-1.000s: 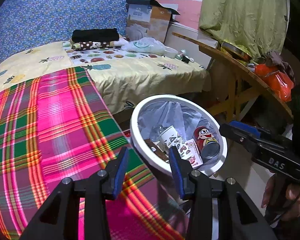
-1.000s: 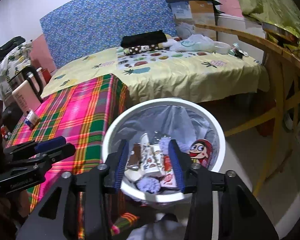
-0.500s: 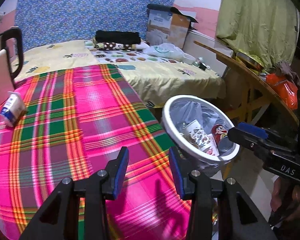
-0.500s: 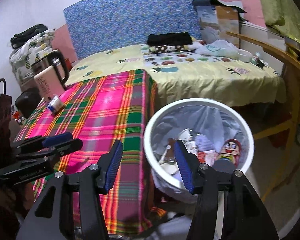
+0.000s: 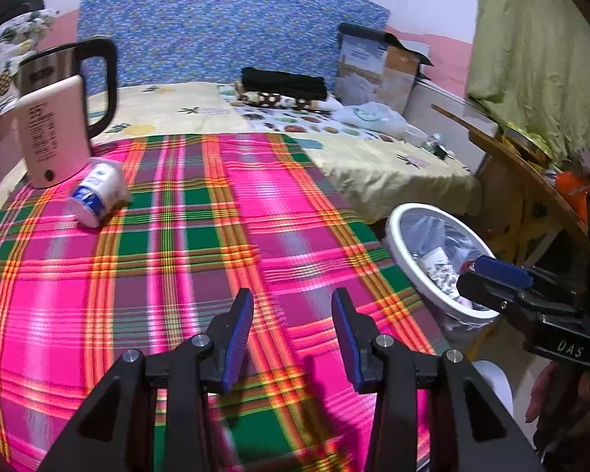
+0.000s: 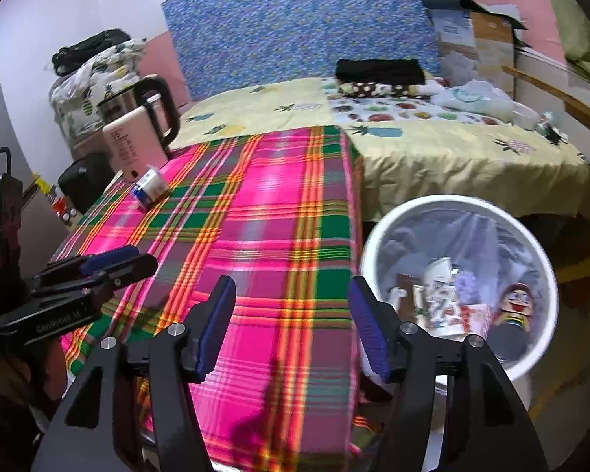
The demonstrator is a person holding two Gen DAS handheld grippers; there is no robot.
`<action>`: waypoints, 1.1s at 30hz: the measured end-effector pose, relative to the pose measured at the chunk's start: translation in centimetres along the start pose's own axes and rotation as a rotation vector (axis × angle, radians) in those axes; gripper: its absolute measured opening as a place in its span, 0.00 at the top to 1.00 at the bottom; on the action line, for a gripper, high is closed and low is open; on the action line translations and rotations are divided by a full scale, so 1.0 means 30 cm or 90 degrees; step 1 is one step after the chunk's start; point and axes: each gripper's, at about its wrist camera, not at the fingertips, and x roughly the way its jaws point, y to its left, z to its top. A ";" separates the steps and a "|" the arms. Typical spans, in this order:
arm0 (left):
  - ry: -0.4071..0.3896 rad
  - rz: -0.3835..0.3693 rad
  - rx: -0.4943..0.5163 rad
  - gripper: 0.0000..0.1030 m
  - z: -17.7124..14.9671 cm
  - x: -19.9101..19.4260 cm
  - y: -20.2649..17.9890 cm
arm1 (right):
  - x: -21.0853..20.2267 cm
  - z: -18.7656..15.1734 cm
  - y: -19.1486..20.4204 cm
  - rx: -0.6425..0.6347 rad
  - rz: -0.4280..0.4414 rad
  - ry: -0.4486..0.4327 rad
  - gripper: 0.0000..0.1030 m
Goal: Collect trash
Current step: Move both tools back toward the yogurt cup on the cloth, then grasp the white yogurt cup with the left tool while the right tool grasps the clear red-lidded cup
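A crumpled white and blue paper cup (image 5: pixel 98 192) lies on its side on the pink plaid tablecloth (image 5: pixel 177 255), next to the kettle. My left gripper (image 5: pixel 291 326) hovers over the cloth's near part, open with nothing between its blue pads. My right gripper (image 6: pixel 291 314) hangs over the cloth's right edge, its jaws opening and empty. To its right, below the table, stands the white lined trash bin (image 6: pixel 452 201), holding paper cups, wrappers and a red can with a cartoon face (image 6: pixel 517 306). In the left wrist view the bin (image 5: pixel 397 232) is at the right, behind the right gripper (image 5: pixel 487 275).
A pink and steel kettle (image 5: pixel 55 118) stands at the table's far left corner. Behind the table is a bed with a yellow sheet (image 6: pixel 432 145), folded clothes and a cardboard box. A wooden table (image 5: pixel 531 181) stands right of the bin. A hand (image 5: pixel 558 393) holds the right gripper.
Both views have swung left from above the bin to over the plaid table. The kettle and cup have come into view. The right gripper's jaws have spread wider.
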 end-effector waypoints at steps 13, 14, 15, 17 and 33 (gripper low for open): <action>-0.016 0.081 -0.054 0.58 0.014 -0.045 0.229 | 0.082 0.058 0.111 -0.029 0.064 0.031 0.41; -0.018 0.088 -0.056 0.58 0.019 -0.047 0.247 | 0.087 0.065 0.118 -0.032 0.065 0.031 0.41; -0.019 0.094 -0.058 0.58 0.025 -0.049 0.261 | 0.091 0.073 0.127 -0.034 0.068 0.031 0.41; -0.021 0.107 -0.063 0.58 0.038 -0.050 0.296 | 0.101 0.085 0.138 -0.039 0.074 0.031 0.41; -0.030 0.138 -0.052 0.51 0.185 0.057 0.519 | 0.194 0.159 0.208 -0.069 0.089 0.047 0.41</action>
